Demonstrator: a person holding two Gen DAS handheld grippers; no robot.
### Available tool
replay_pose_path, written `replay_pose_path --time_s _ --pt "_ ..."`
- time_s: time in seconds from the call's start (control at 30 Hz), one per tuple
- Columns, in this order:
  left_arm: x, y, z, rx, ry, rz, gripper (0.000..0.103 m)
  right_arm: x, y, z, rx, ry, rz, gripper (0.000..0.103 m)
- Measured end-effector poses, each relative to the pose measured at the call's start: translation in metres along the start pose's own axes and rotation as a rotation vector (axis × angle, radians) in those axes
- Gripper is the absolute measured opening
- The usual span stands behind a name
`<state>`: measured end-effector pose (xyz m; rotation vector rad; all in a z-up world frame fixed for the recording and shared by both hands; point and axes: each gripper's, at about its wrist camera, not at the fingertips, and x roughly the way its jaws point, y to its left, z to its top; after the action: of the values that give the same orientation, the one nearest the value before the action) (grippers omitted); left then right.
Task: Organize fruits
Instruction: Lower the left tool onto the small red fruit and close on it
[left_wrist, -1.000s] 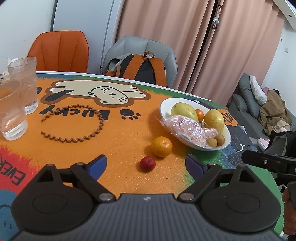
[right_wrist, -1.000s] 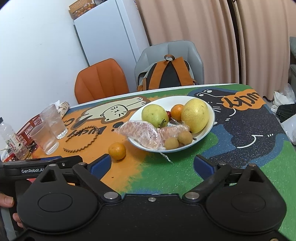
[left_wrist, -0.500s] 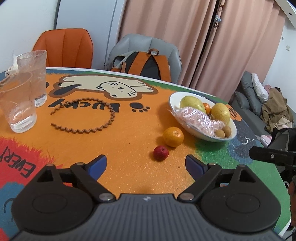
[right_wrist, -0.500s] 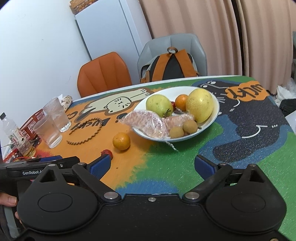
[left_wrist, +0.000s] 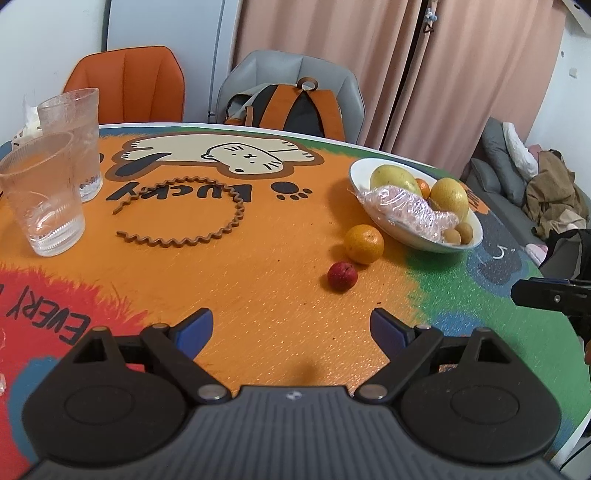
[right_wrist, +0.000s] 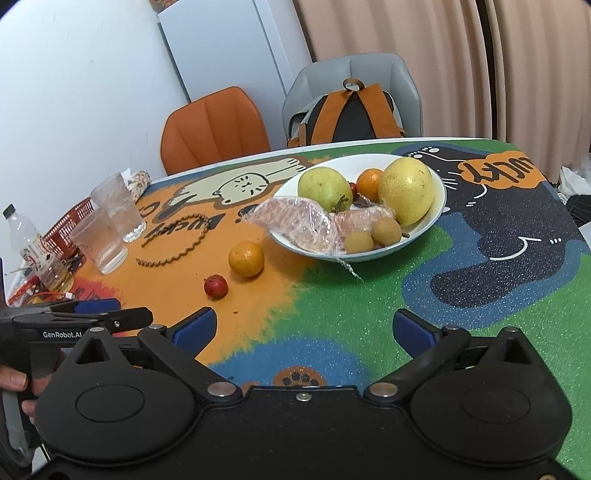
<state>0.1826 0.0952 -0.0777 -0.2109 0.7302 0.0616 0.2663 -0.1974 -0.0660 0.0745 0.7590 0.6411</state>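
Left wrist view: a small red fruit (left_wrist: 342, 276) lies on the counter (left_wrist: 258, 295) just beside an orange (left_wrist: 364, 243), which sits near the white bowl (left_wrist: 476, 236) of fruit. Left gripper (left_wrist: 291, 328) and right gripper (right_wrist: 302, 329) both hover near the bowl, jaws spread wide, holding nothing.

left gripper (left_wrist: 291, 326) pulls back from the fruit | small red fruit (left_wrist: 342, 276) and orange (left_wrist: 364, 244) now sit farther ahead of its spread fingers | right gripper (right_wrist: 303, 328) retreats too | bowl (right_wrist: 439, 192) sits farther off
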Motion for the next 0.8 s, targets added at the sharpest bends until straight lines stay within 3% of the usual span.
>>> replay_pose_path --time_s 0.8 --pt "0.038 -0.014 0.01 0.003 0.021 -0.017 0.089 0.029 0.001 -0.004 -0.027 0.019 0.02 0.101"
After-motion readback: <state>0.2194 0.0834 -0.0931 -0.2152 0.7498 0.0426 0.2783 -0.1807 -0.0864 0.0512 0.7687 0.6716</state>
